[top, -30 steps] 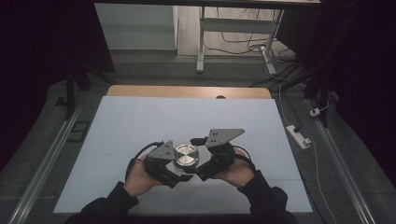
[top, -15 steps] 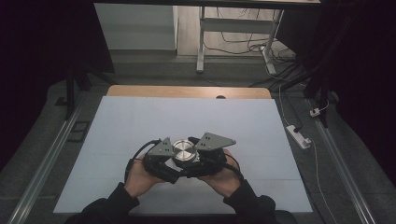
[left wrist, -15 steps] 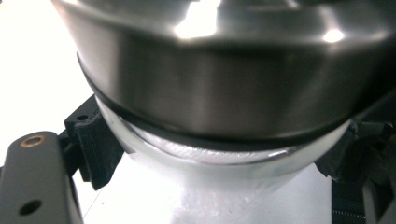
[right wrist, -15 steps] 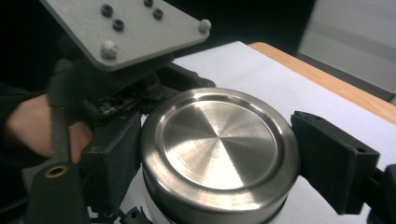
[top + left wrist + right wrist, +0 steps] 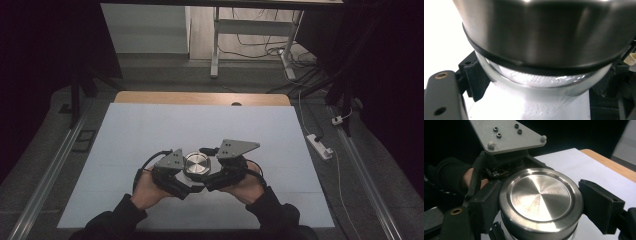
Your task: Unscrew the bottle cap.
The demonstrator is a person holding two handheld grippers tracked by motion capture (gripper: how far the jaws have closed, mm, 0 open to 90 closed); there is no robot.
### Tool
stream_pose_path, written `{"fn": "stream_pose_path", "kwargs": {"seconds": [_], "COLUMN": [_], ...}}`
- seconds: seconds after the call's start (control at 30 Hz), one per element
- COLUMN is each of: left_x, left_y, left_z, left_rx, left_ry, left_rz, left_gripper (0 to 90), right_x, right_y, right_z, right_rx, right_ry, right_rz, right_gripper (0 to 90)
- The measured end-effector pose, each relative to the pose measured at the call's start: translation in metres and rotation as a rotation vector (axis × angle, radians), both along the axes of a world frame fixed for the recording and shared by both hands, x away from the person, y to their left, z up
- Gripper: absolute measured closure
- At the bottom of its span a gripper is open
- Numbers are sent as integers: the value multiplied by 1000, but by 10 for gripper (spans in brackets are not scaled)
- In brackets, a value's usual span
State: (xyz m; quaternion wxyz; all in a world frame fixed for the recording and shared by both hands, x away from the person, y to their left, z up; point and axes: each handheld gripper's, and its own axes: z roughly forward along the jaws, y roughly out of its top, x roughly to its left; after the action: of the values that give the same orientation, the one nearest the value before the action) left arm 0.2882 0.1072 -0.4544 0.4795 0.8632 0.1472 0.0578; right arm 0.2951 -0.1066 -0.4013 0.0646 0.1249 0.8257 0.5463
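A jar with a brushed steel lid [image 5: 195, 165] sits low over the white table sheet [image 5: 150, 125], between the two grippers. My left gripper [image 5: 181, 176] is shut on the jar's glass body [image 5: 536, 82], below the lid's black seal ring; one ribbed pad [image 5: 475, 80] presses its side. My right gripper [image 5: 541, 202] is shut on the steel lid [image 5: 540, 193], with a black pad [image 5: 485, 202] against each side of the rim. The left gripper's grey plate [image 5: 506, 135] stands just behind the lid. Something white shows inside the glass.
The wooden table edge [image 5: 200, 97] runs along the far side of the sheet. A white power strip [image 5: 319, 145] and cables lie on the floor at the right. Metal rails [image 5: 55, 165] flank the table, and a desk frame [image 5: 215, 45] stands beyond.
The right gripper's jaws, wide apart beside the jar a second ago, have closed onto the steel lid. The left gripper and the jar have kept still.
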Motion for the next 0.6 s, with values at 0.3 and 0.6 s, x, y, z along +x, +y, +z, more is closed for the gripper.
{"fn": "stream_pose_path", "kwargs": {"seconds": [0.3, 0.6], "left_x": [-3, 3], "left_y": [-4, 3], "left_z": [0, 0], "left_rx": [19, 7], "left_ry": [-14, 4], "left_rz": [-68, 114], "left_gripper": [155, 155], "right_x": [9, 5], "right_y": [-10, -9], "right_z": [-1, 6], "right_rx": [-4, -28], "right_ry": [17, 10], "right_rz": [165, -71], "right_gripper": [196, 109]}}
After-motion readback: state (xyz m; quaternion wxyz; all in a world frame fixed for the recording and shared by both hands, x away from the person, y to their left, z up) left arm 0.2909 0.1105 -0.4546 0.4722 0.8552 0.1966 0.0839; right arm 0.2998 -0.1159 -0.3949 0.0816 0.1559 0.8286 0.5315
